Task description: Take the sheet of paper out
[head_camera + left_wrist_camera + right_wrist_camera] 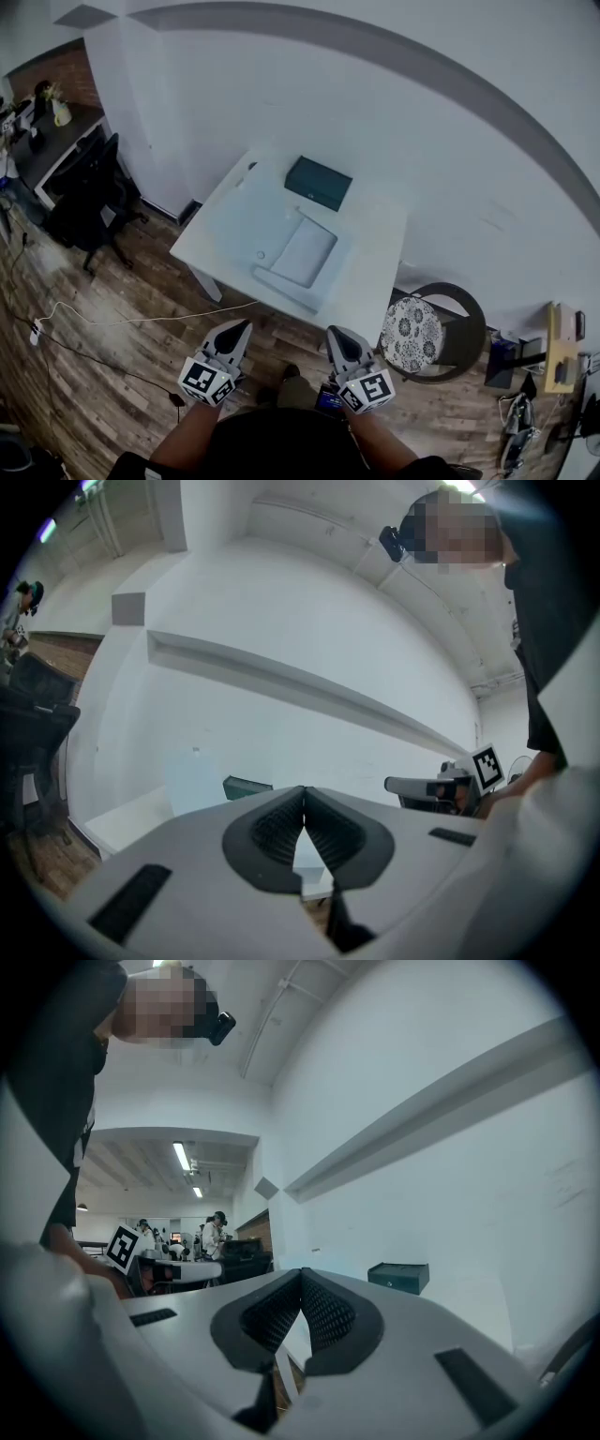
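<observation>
Approach | your left gripper (241, 327) and right gripper (335, 332) both pinched together, empty, level | sheet of paper probably inside pale folder (305, 251) on white table (375, 272), 12 o'clock from you, 6 o'clock of green box (319, 182) | close in first, part your jaws before reaching.

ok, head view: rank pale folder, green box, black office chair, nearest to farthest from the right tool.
1. Pale folder, on the table, ahead of the right tool.
2. Green box, at the table's far edge.
3. Black office chair, far left on the floor.
</observation>
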The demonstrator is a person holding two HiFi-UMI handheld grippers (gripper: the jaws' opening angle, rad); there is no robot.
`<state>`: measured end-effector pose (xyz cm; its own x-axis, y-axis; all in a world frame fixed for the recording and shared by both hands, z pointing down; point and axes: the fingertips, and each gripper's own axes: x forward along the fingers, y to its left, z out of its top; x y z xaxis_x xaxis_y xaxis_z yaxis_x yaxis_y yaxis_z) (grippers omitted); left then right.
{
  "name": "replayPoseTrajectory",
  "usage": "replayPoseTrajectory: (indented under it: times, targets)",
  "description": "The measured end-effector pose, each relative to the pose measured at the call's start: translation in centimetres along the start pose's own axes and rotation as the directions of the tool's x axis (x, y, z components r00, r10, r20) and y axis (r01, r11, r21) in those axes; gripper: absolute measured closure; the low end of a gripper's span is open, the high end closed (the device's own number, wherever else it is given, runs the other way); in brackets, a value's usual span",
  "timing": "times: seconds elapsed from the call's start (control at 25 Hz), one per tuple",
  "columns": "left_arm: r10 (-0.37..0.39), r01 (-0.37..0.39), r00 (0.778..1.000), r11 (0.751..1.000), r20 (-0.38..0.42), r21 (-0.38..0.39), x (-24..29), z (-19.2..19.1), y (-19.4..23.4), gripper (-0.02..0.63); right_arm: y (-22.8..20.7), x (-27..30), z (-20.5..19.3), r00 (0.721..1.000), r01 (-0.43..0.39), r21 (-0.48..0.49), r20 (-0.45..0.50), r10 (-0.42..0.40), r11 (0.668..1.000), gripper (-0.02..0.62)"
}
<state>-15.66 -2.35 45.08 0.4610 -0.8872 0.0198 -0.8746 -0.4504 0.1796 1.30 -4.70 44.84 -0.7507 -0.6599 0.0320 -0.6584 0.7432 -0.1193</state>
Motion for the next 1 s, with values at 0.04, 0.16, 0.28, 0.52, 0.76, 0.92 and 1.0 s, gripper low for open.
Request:
replayPoseTrajectory:
  times: [0.04, 0.16, 0.28, 0.52, 0.76, 0.92, 1.0]
  targets:
    - [-0.005, 0.005, 1.000, 1.000, -0.006, 0.000, 0.6, -0.1, 0.4, 0.606, -0.6, 0.3, -0.2, 1.000, 0.002, 0.002, -0.004, -0.002, 1.000, 0.584]
    - [-0.016, 0.016, 1.000, 1.000, -0.016, 0.000, 2.8, 0.1, 1.9, 0.606, -2.5, 1.8, -0.9, 1.000, 0.014, 0.009, -0.016, -0.014, 1.000, 0.584]
    - [-0.023, 0.023, 0.999, 1.000, -0.029, 0.000, 5.3, 0.5, 3.6, 0.606, -4.8, 3.9, -1.3, 1.000, 0.022, 0.021, -0.019, -0.021, 1.000, 0.584]
    - [-0.049, 0.049, 0.995, 0.999, -0.085, -0.002, 11.6, 0.4, 6.8, 0.606, -9.3, 8.7, -1.2, 1.000, 0.022, 0.022, -0.013, -0.022, 1.000, 0.584]
    - [-0.082, 0.081, 0.985, 0.997, -0.154, -0.014, 17.9, 0.0, 9.4, 0.606, -13.6, 12.4, -1.4, 0.999, 0.019, 0.037, -0.033, -0.017, 0.999, 0.584]
    - [-0.120, 0.116, 0.970, 0.993, -0.212, -0.029, 21.9, -1.1, 10.5, 0.593, -16.3, 14.1, -1.8, 0.999, 0.023, 0.053, -0.045, -0.020, 0.998, 0.584]
    - [-0.145, 0.137, 0.954, 0.989, -0.261, -0.050, 23.6, -2.0, 10.8, 0.581, -17.4, 14.8, -2.1, 0.999, 0.023, 0.063, -0.049, -0.020, 0.998, 0.584]
